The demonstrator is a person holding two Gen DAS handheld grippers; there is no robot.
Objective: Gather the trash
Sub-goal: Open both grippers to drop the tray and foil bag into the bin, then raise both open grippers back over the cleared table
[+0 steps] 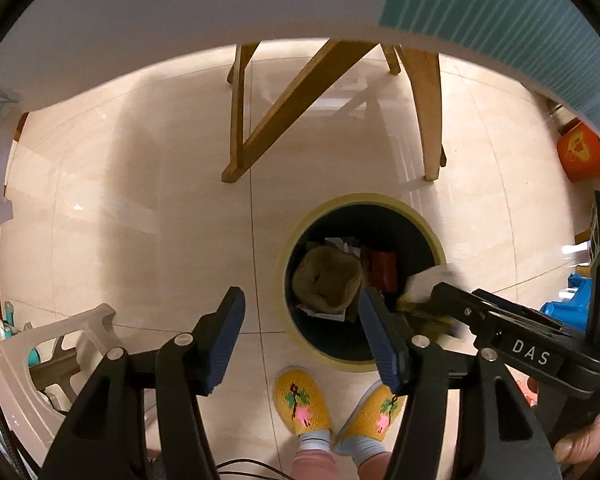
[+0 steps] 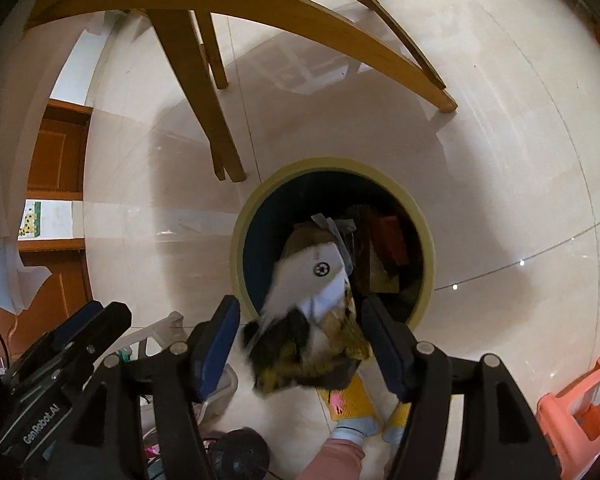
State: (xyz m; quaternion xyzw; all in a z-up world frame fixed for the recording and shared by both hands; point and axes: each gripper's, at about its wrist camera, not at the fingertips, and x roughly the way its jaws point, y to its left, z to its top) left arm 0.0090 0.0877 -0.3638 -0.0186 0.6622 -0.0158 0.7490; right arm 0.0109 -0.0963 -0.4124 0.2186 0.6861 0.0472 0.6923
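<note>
A round bin [image 1: 356, 200] with a pale yellow rim stands on the tiled floor. A crumpled brown bag [image 1: 326, 280] and a red packet [image 1: 384, 268] lie inside it. My left gripper [image 1: 302, 334] points straight down at the bin's near left edge, open with nothing between its fingers. My right gripper [image 2: 300, 338] hangs over the bin's [image 2: 332, 166] near rim with its jaws wide. A blurred white wrapper [image 2: 312, 280] joined to a yellow-and-black packet [image 2: 300, 356] sits loose between its pads. From the left wrist view that trash [image 1: 422, 282] shows at the tip of the right gripper [image 1: 440, 296].
Wooden chair legs [image 1: 260, 120] stand just beyond the bin. A white plastic stool [image 1: 40, 360] is at the near left, an orange stool [image 2: 580, 404] at the near right. The person's yellow slippers [image 1: 300, 400] stand right before the bin. A white table edge [image 1: 180, 20] overhangs.
</note>
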